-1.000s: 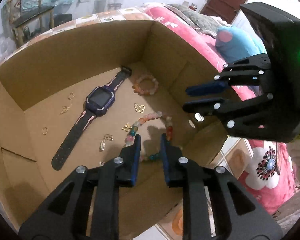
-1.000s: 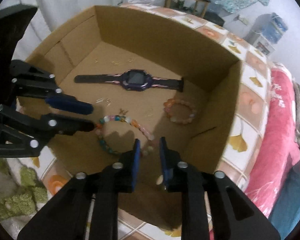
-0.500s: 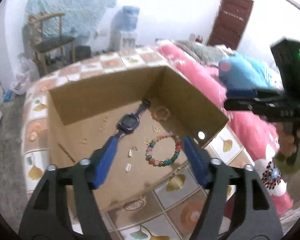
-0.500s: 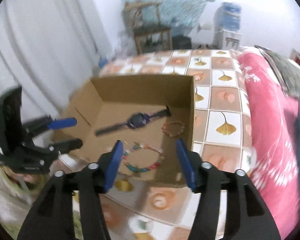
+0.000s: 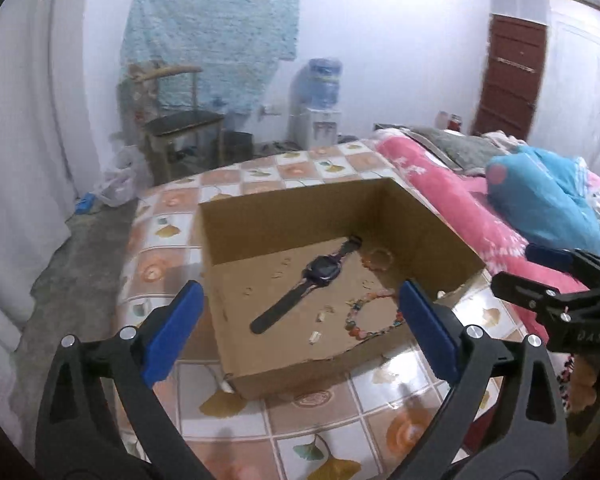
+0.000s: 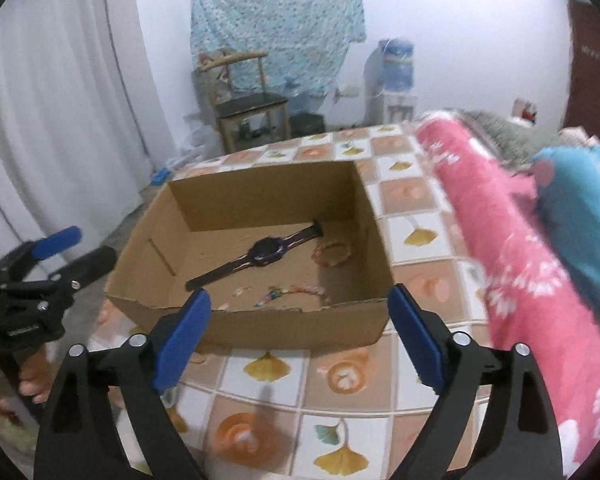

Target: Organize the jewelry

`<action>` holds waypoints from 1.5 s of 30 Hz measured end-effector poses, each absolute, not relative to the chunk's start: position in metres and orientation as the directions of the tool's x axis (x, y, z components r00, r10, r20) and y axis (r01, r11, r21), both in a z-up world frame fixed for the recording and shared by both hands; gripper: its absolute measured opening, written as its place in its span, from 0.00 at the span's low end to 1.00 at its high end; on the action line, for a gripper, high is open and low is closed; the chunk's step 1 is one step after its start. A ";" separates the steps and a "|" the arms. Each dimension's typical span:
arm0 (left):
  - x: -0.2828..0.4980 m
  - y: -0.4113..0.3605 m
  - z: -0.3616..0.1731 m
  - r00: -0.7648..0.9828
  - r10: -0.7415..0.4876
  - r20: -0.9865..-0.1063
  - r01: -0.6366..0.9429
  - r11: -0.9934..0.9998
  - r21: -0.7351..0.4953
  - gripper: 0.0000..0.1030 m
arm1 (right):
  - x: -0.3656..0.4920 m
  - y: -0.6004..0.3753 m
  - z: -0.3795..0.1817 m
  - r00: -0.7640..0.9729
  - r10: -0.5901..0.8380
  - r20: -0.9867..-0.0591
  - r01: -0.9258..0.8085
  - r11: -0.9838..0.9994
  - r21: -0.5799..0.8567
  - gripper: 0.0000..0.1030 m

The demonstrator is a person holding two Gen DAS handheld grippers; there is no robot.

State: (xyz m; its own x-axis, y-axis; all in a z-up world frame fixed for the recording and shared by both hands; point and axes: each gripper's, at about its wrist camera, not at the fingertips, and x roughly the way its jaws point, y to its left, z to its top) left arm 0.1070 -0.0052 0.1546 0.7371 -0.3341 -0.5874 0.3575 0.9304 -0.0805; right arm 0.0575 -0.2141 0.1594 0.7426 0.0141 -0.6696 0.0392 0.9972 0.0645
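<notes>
Fingers (image 5: 178, 322) opening with nothing between, watch (image 5: 306, 286) in box (image 5: 332, 368) beyond

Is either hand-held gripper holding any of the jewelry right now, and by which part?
Nothing is held. The left hand-held gripper and right hand-held gripper are opening, with nothing between their jaws.

The bed (image 6: 340, 376) is spread with a checked cover printed with ginkgo leaves and orange flowers, and an open cardboard box (image 6: 296, 326) sits directly on it, near the foot-end corner. Along the cover's right edge lies a rolled pink floral blanket (image 6: 512, 264), with a blue plush toy (image 5: 548, 196) resting against it and grey bedding (image 5: 456, 144) farther back toward the door side.
</notes>
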 end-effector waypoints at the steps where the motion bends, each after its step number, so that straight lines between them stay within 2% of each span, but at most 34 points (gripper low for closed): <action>1: 0.105 -0.004 0.156 0.745 -0.325 -0.583 0.349 0.934 -0.075 0.92 | 0.056 -0.213 0.161 0.749 0.004 -0.662 0.044 0.998 0.055 0.91; 8: 0.094 -0.004 0.160 0.793 -0.204 -0.574 0.234 0.972 -0.022 0.92 | 0.048 -0.209 0.166 0.775 -0.112 -0.622 0.101 0.993 -0.053 0.93; 13: 0.092 -0.011 0.159 0.820 -0.066 -0.569 0.118 0.992 0.055 0.92 | 0.044 -0.212 0.167 0.787 -0.128 -0.604 0.126 0.991 -0.046 0.93; 16: 0.093 -0.013 0.160 0.811 -0.052 -0.583 0.101 0.993 0.053 0.92 | 0.044 -0.213 0.167 0.789 -0.112 -0.604 0.116 0.993 -0.032 0.93; 21: 0.102 -0.015 0.150 0.773 -0.029 -0.634 0.049 0.999 0.015 0.92 | 0.054 -0.218 0.159 0.738 -0.074 -0.670 0.102 0.995 0.001 0.93; 25: 0.112 -0.018 0.132 0.703 -0.010 -0.711 0.003 1.000 -0.010 0.92 | 0.067 -0.227 0.142 0.657 -0.042 -0.753 0.101 0.994 0.033 0.93; 31: 0.116 -0.029 0.114 0.652 0.052 -0.756 -0.018 0.998 0.053 0.92 | 0.080 -0.231 0.117 0.556 0.000 -0.831 0.084 0.995 0.056 0.93; 45: 0.120 -0.040 0.097 0.584 0.039 -0.811 0.022 0.998 0.063 0.92 | 0.093 -0.219 0.098 0.484 0.020 -0.875 0.041 0.998 0.046 0.93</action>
State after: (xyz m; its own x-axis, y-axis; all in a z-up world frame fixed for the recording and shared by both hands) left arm 0.1205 -0.0397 0.0970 0.5836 0.0388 -0.8111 0.0219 0.9977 0.0635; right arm 0.0926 -0.2194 0.0976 0.4844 0.0201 -0.8746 0.0414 0.9981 0.0459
